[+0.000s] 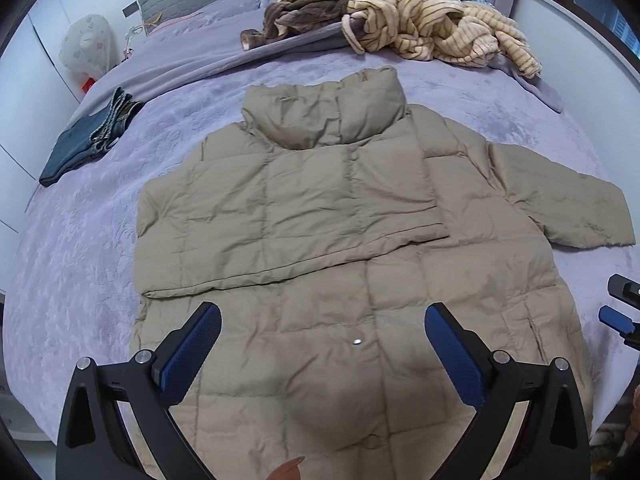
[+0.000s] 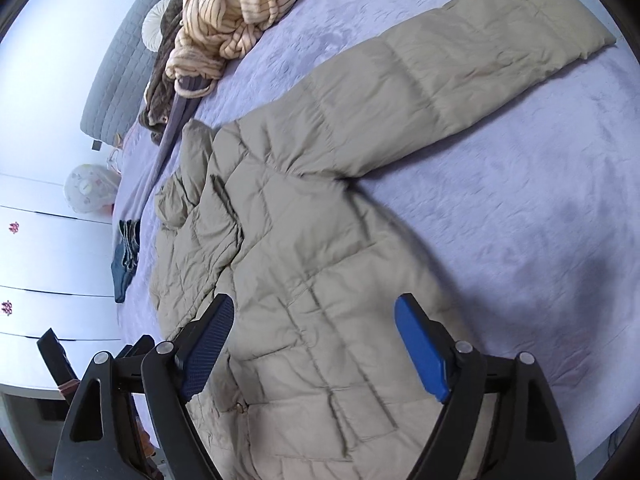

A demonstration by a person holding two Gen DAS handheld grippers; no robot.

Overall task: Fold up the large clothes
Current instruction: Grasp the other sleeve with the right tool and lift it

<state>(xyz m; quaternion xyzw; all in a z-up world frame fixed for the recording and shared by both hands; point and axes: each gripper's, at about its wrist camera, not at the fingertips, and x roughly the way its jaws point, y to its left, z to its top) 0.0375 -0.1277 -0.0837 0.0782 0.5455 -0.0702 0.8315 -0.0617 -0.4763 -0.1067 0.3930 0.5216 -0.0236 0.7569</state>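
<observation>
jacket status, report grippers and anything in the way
Left gripper open, right gripper open, both empty. Tan puffer jacket flat on bed, one sleeve folded across, other outstretched. Nothing blocking the jacket.

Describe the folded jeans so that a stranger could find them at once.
Start from the purple bed and the beige puffer jacket spread across its middle. The jeans lie beside the jacket, near the bed's edge by the white wall. They are the only dark blue denim, folded flat, unlike the rumpled striped heap.
</observation>
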